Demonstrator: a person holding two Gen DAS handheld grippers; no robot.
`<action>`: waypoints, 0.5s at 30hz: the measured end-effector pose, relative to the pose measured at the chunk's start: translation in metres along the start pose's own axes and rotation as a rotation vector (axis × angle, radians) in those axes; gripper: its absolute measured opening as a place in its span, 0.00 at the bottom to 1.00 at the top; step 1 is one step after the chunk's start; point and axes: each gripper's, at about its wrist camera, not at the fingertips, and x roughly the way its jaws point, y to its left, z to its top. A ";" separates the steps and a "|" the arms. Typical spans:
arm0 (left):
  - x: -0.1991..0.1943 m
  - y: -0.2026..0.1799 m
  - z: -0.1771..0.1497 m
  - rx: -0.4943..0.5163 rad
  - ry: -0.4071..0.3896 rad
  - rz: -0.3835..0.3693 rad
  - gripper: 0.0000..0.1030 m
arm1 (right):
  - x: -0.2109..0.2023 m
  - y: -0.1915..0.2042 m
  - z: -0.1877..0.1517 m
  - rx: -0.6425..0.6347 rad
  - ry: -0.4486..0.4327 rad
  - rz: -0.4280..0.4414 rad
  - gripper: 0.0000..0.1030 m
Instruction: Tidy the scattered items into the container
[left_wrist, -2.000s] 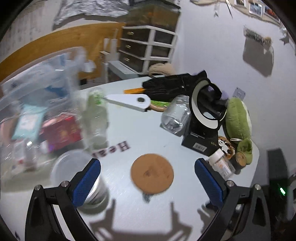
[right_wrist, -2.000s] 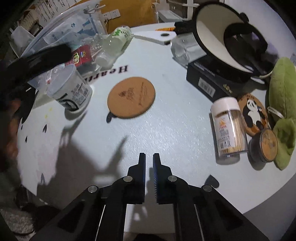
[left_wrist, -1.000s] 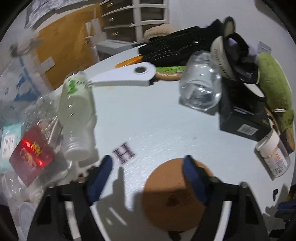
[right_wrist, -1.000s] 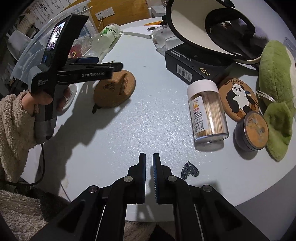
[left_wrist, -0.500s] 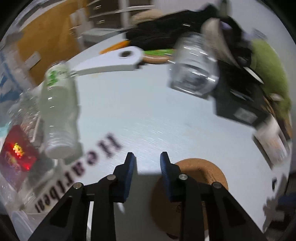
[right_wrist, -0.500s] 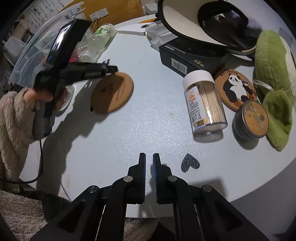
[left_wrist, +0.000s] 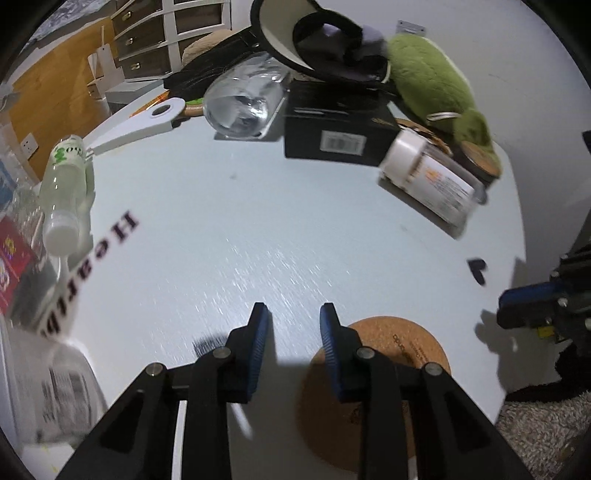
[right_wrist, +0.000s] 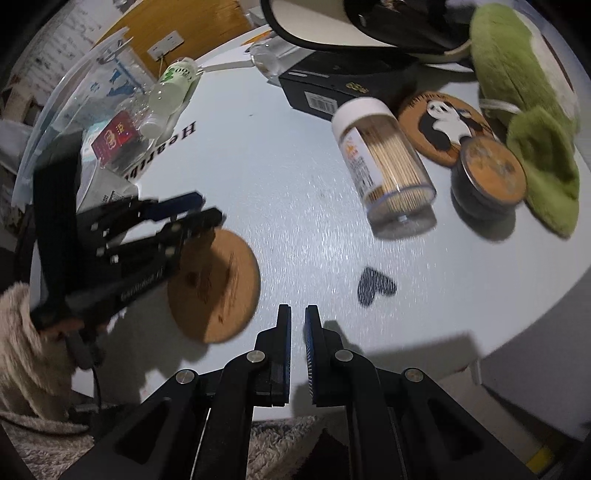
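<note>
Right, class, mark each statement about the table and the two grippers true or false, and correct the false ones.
1. The left gripper holds the cork coaster. False: nothing sits between its fingers, and the coaster lies flat on the table.
2. The toothpick jar has a white cap. True.
3. The right gripper is wide open. False: its fingers are almost together, with only a thin gap.
4. A panda coaster lies beside the green plush. True.
5. The black heart sticker sits on the cork coaster. False: it is on the bare table, apart from it.
</note>
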 end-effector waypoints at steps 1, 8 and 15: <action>-0.002 -0.002 -0.004 0.002 0.000 -0.004 0.26 | -0.001 0.000 -0.004 0.017 0.000 0.014 0.08; -0.018 -0.004 -0.023 0.038 -0.022 0.002 0.26 | -0.022 0.005 -0.039 0.177 -0.109 0.057 0.08; -0.019 -0.001 -0.032 0.135 -0.008 -0.014 0.26 | -0.024 0.015 -0.072 0.333 -0.191 0.041 0.73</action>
